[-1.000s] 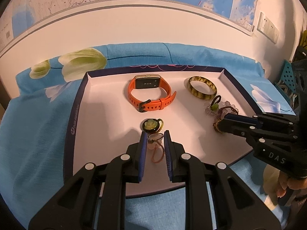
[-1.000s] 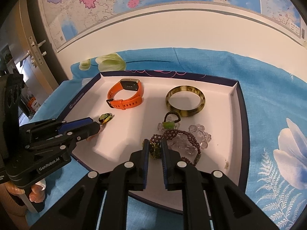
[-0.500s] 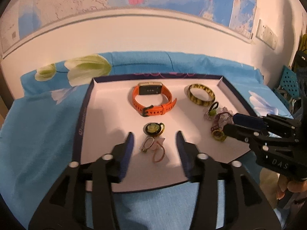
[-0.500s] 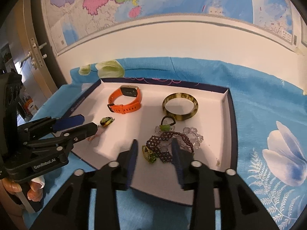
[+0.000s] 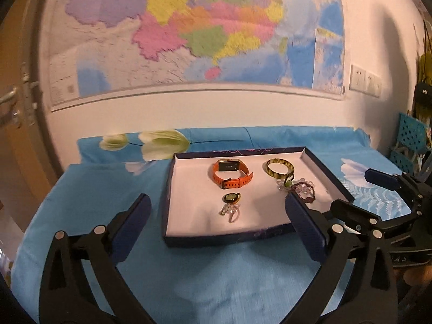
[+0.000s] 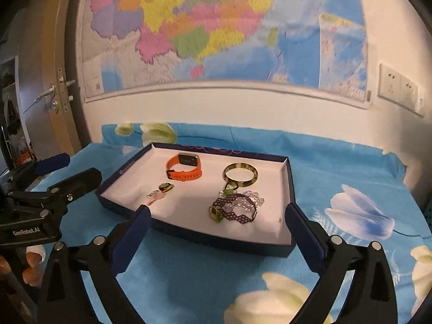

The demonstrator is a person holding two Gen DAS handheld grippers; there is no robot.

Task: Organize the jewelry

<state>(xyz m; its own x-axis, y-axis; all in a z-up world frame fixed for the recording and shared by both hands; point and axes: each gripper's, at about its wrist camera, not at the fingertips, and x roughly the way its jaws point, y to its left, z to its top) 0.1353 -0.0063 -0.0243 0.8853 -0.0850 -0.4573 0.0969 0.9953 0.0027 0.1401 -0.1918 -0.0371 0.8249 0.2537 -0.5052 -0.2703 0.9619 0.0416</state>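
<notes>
**Desk:** With both claws spread wide and empty, what next?

**Photographer:** Left gripper (image 5: 216, 221) and right gripper (image 6: 217, 225) have just been opening; draw them straight back. Ahead, the jewelry rests inside the tray (image 5: 167, 189): beaded bracelet (image 6: 235, 210) nearest, orange watch (image 5: 229, 174) beyond.

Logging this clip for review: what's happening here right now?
A person holds a gripper in each hand over a tray of jewelry on a blue cloth. Both the left gripper and right gripper have just been opening, with nothing between their fingers. The orange watch, bangle and beaded bracelets lie in the tray.
</notes>
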